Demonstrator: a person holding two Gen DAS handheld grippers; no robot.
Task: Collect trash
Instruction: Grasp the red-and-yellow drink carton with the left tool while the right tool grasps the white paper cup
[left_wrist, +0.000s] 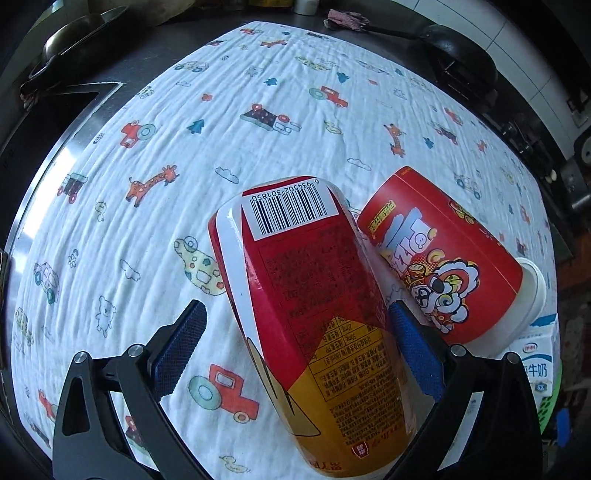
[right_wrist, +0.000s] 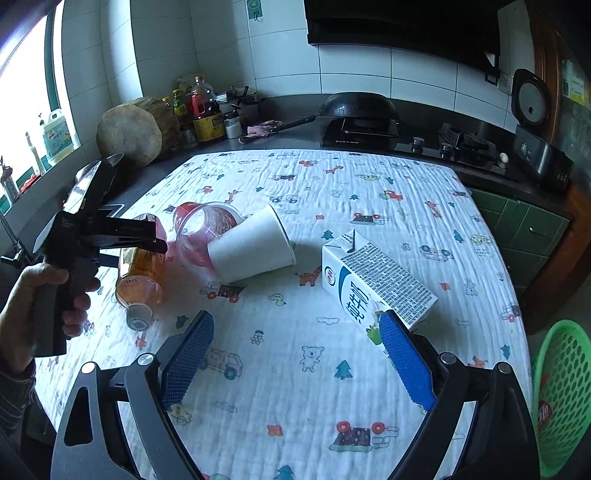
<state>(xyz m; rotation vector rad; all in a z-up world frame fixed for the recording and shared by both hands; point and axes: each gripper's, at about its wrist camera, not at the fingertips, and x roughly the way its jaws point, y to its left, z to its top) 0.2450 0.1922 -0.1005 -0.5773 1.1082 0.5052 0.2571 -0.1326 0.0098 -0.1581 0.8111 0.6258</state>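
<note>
Cartoon-print cloth (left_wrist: 258, 92) under left claw (left_wrist: 295, 350) (open) straddling bottle (left_wrist: 314, 314).

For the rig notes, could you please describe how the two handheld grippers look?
Both the left gripper and right gripper have glossy black angular linkage frames with silver round pivot bolts and blue, finely textured rectangular finger pads. No cables are visible. A bare hand holds the left gripper's black handle.

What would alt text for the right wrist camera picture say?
An open right gripper hovers over a cartoon-print cloth beside a tipped milk carton. Farther left lie a white paper cup, a clear plastic cup and a bottle.
</note>
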